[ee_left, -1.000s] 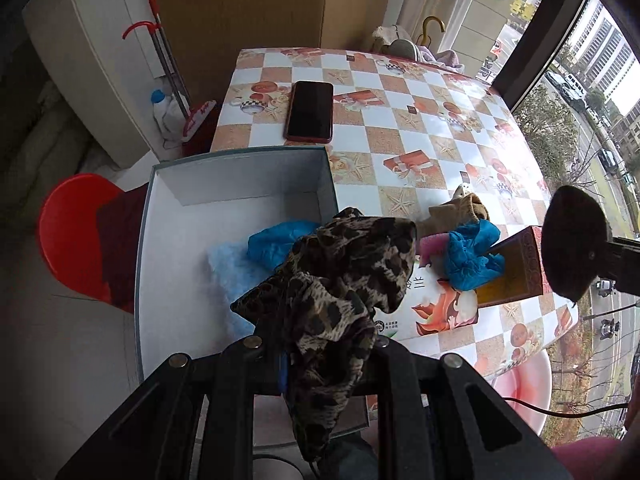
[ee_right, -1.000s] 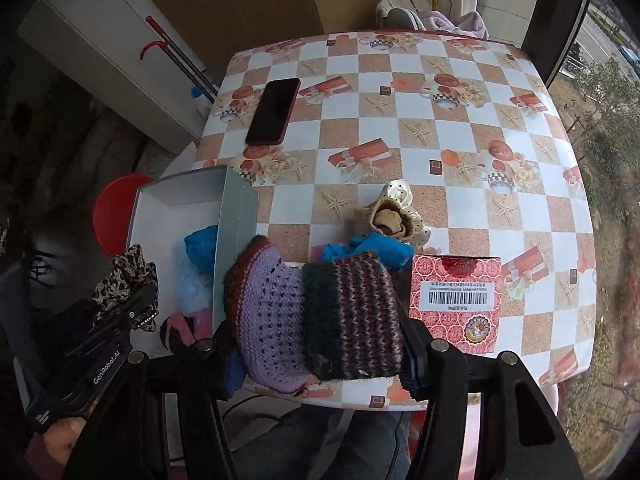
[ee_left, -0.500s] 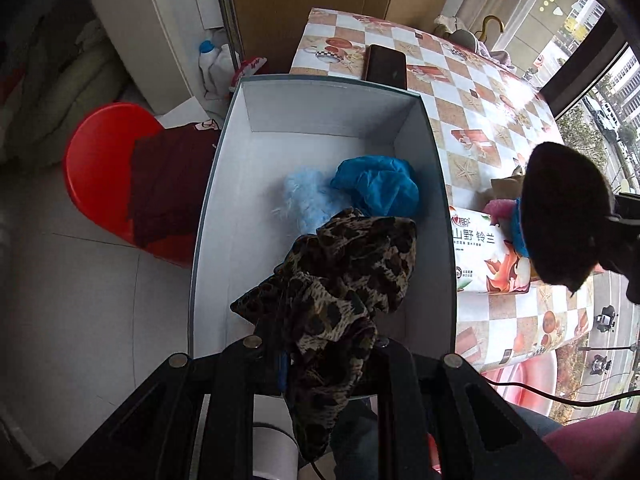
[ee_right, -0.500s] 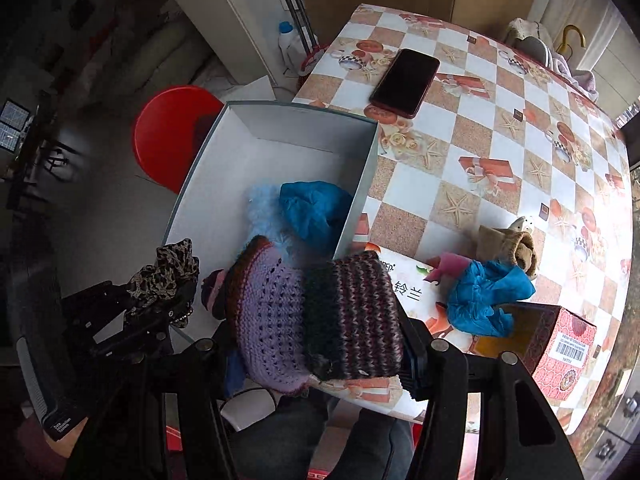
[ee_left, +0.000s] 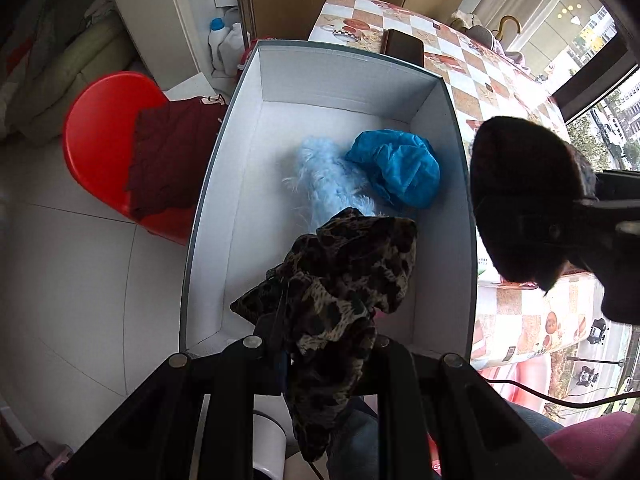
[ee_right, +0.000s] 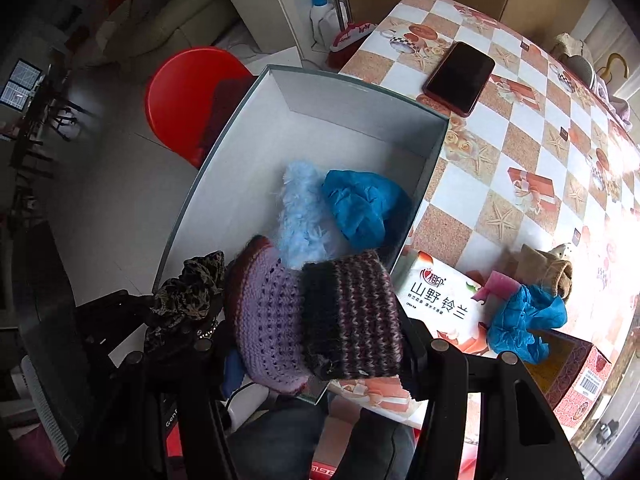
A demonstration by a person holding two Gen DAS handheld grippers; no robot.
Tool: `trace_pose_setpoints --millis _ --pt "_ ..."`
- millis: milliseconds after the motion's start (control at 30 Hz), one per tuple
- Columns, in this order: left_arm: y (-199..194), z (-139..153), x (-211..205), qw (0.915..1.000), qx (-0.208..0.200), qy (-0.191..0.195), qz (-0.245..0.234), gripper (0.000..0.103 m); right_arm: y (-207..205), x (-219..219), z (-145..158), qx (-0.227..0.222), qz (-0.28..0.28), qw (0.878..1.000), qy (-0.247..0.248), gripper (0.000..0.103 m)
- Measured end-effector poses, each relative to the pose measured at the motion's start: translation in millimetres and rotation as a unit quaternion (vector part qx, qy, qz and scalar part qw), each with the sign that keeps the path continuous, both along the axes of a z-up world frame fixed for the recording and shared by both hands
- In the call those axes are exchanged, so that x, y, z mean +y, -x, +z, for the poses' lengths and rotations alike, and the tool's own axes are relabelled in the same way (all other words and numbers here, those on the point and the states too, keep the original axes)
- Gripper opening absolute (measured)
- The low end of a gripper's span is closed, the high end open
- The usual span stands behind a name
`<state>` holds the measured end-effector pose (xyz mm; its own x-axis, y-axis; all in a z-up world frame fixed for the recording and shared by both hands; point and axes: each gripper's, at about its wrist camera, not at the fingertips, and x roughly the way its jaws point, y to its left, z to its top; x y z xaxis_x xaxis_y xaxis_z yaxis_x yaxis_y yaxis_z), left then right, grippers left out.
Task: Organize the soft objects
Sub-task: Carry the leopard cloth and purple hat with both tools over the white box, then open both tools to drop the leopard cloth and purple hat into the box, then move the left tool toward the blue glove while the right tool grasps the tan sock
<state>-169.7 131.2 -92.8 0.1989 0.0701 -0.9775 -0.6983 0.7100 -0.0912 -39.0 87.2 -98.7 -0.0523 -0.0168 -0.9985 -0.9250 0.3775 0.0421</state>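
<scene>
Inside box [ee_left: 240, 184]: two items stowed. Left gripper [ee_left: 320, 344] clenching leopard cloth [ee_left: 344, 280], right gripper [ee_right: 316, 344] grasping knit hat [ee_right: 316, 320]; tabletop [ee_right: 520, 152] pile [ee_right: 528, 304] remains.

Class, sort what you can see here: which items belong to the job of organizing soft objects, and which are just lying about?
Part of the job:
- leopard-print cloth in the left hand-held gripper
- knitted hat in the right hand-held gripper
- grey box
- fluffy light-blue item
- blue cloth
- loose blue cloth on the table

Just lying about:
- phone
- red stool
- tissue pack
</scene>
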Motion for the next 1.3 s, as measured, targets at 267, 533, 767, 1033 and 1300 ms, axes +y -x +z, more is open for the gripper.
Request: trace_pose_setpoints --millis 267,533,767,1033,1300 --pt "3 -8 1 0.9999 0.01 0.006 0.009 0.021 3 3 -12 0.008 0.007 1.0 0.011 0.06" --pt "3 -8 0 0.9998 0.012 0.007 0.01 0.021 2 5 -16 0.014 0.007 1.0 0.013 0.06" --pt "2 -5 -3 0.9999 -0.002 -0.003 0.013 0.059 1 5 -17 0.022 0.001 1.0 0.018 0.077" --pt "3 8 1 0.9986 -0.044 -0.004 0.028 0.092 -6 7 -14 0.019 -0.013 0.999 0.032 0.103" --pt "-15 31 0 0.9964 -0.085 0.002 -0.008 0.092 -39 -6 1 0.056 -0.06 0.996 0.034 0.103"
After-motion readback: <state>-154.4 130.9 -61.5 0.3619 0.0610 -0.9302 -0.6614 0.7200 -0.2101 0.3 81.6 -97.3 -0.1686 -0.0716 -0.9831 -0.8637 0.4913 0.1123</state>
